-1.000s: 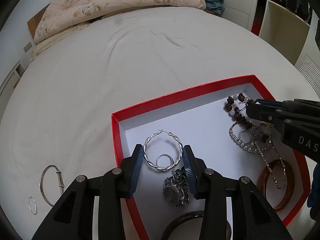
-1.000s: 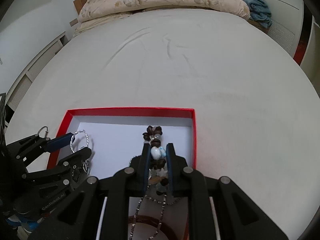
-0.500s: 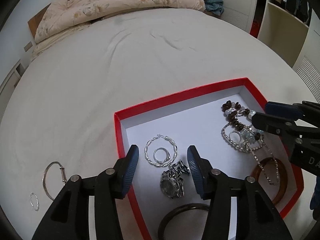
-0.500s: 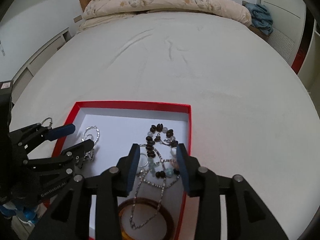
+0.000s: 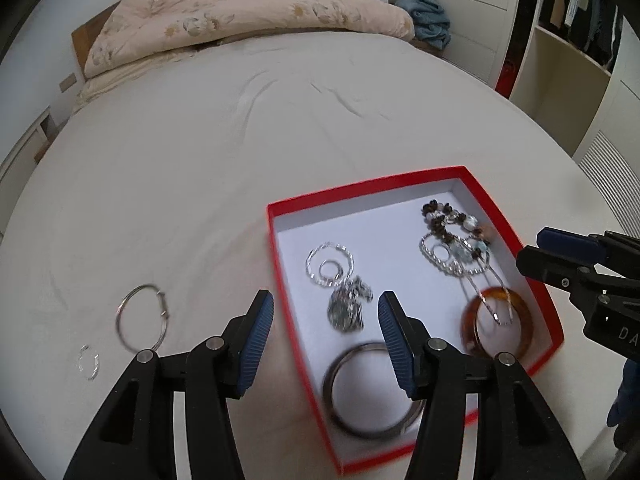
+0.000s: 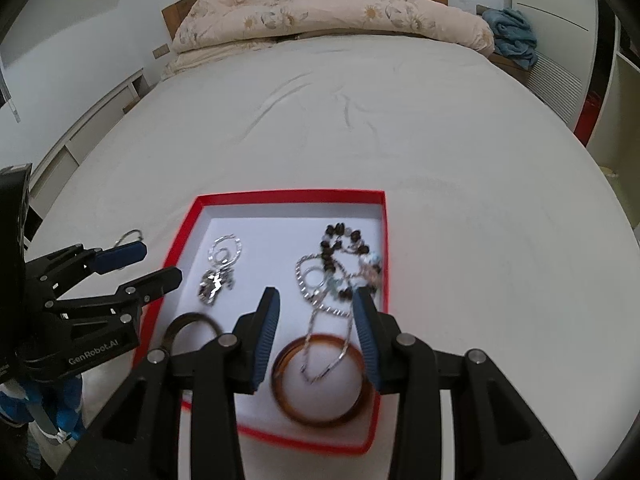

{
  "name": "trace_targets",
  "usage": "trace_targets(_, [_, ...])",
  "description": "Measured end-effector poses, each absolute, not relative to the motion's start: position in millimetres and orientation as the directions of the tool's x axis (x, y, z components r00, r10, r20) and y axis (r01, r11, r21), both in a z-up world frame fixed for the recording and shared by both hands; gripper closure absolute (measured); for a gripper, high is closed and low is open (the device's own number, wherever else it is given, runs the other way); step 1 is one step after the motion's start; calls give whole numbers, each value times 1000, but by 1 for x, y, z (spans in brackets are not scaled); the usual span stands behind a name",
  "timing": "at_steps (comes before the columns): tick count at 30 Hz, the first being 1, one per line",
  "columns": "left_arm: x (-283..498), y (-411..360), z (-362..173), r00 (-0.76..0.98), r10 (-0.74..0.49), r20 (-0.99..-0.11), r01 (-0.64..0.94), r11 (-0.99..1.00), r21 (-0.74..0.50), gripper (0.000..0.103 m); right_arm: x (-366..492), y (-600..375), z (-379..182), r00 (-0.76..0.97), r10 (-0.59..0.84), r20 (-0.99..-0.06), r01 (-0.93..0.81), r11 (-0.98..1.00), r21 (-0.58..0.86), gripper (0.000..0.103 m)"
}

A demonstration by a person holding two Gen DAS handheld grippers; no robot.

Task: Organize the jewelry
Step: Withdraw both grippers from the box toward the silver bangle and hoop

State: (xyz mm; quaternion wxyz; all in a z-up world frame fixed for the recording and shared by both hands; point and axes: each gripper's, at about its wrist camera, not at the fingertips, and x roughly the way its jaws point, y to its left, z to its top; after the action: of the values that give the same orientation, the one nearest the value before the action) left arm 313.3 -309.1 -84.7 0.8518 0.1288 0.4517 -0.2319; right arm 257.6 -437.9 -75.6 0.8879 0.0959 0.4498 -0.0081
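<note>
Your red box (image 5: 276, 248) sits near the foot of the bed (image 5: 200, 140), with broad bare sheet beyond its far rim and to either side. In the box: one twisted hoop earring (image 5: 330, 264) around one small ring (image 5: 329, 270), one watch (image 5: 346, 308), one dark bangle (image 5: 372, 392), one amber bangle (image 5: 498, 328), one beaded strand (image 5: 448, 220) tangled with chains; on the sheet left of it, one plain hoop (image 5: 140, 322) and one small ring (image 5: 89, 362). Your left gripper (image 5: 326, 340) has just been opening, jaws half apart above the box's near-left wall, holding nothing; your right gripper (image 6: 316, 334) stands part open over the amber bangle, clear of everything
</note>
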Motion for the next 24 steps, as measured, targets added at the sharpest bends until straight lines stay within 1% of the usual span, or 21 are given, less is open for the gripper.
trace_targets(7, [279,-279,-69,503,-266,-822,489,872,17,49,226,-417,-64,597,89,-797,103,977,186,66])
trace_targets(11, [260,-259,-63,506,-255,-824,472,881,17,49,208,-404,-60,592,91,-801,103,977,187,62])
trace_targets(18, [230,-226,-56,486,-238,-841,448,894,5,48,175,-385,-52,587,92,-804,117,973,197,61])
trace_targets(24, [203,-199,-44,499,-234,-834,432,902,5,47,149,-366,-46,573,79,-816,120,976,179,61])
